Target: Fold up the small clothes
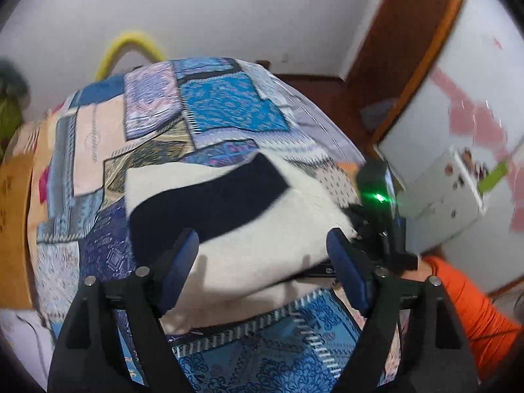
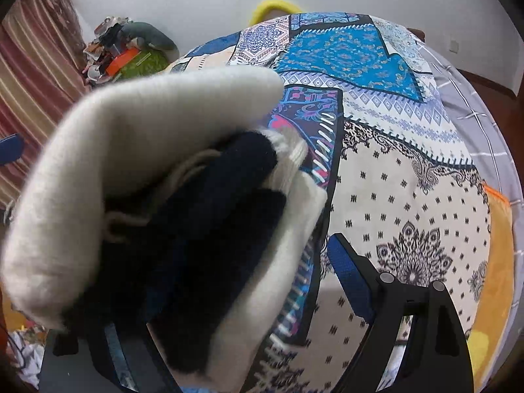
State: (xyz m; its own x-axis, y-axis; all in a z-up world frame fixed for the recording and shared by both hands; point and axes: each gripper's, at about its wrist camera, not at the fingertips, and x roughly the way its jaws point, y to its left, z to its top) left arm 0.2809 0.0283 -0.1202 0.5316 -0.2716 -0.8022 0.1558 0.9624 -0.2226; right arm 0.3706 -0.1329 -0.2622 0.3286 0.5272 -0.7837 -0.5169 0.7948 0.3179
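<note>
On the bed lies a patchwork cover (image 1: 226, 111) in blue, cream and purple, with a white wall (image 1: 229, 13) behind. Past the bed curls a yellow hose (image 1: 131, 46), and a messy pile (image 2: 127, 52) sits by a striped curtain (image 2: 36, 65). Over the cover hangs a cream and dark blue knit garment (image 1: 235, 216) (soft and bunched up). It fills the right gripper (image 2: 235, 278) view, hiding one finger, so I cannot tell its jaws. The left gripper (image 1: 262, 262) has jaws spread wide above the garment.
</note>
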